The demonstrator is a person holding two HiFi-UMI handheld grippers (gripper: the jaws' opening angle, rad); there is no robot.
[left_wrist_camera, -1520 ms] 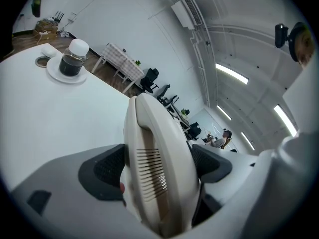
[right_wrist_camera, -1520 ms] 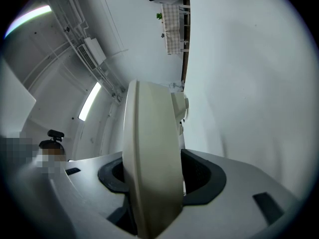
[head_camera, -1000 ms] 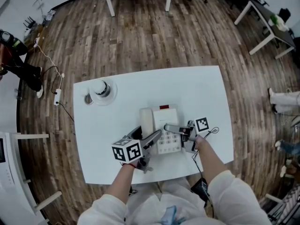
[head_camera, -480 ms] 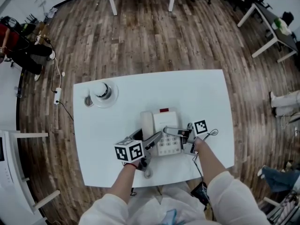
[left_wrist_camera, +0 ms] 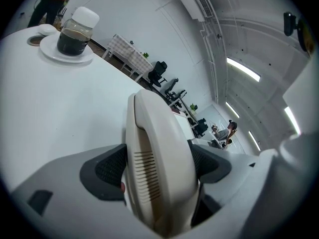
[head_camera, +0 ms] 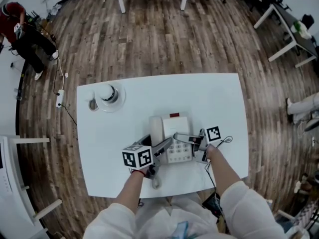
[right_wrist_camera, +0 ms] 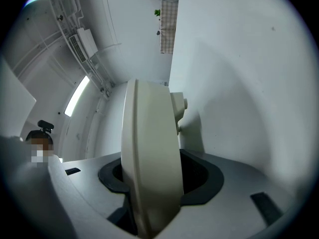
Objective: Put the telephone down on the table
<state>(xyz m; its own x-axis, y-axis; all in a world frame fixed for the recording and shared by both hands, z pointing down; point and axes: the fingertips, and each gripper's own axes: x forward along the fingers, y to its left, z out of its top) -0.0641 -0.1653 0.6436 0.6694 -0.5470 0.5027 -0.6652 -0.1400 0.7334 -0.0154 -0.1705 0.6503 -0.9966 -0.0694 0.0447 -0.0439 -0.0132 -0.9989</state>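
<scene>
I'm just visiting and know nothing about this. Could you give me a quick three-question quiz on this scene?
1. True or false: the left tongs and right tongs both clamp the telephone.
2. What stands near the table's far left corner? A) a jar on a saucer B) a kettle C) a book
3. Fill in: the left tongs clamp the telephone's ____.
Key: 1 true; 2 A; 3 handset.

Overhead plus close-ups, common telephone (head_camera: 174,126)

Light: bright, even; ceiling strips (left_wrist_camera: 242,68) overhead.
Shadows: soft, faint on the white table (head_camera: 209,98).
Edges: fisheye bending, dark corners.
Focus: nearest foreground soft in both gripper views.
</scene>
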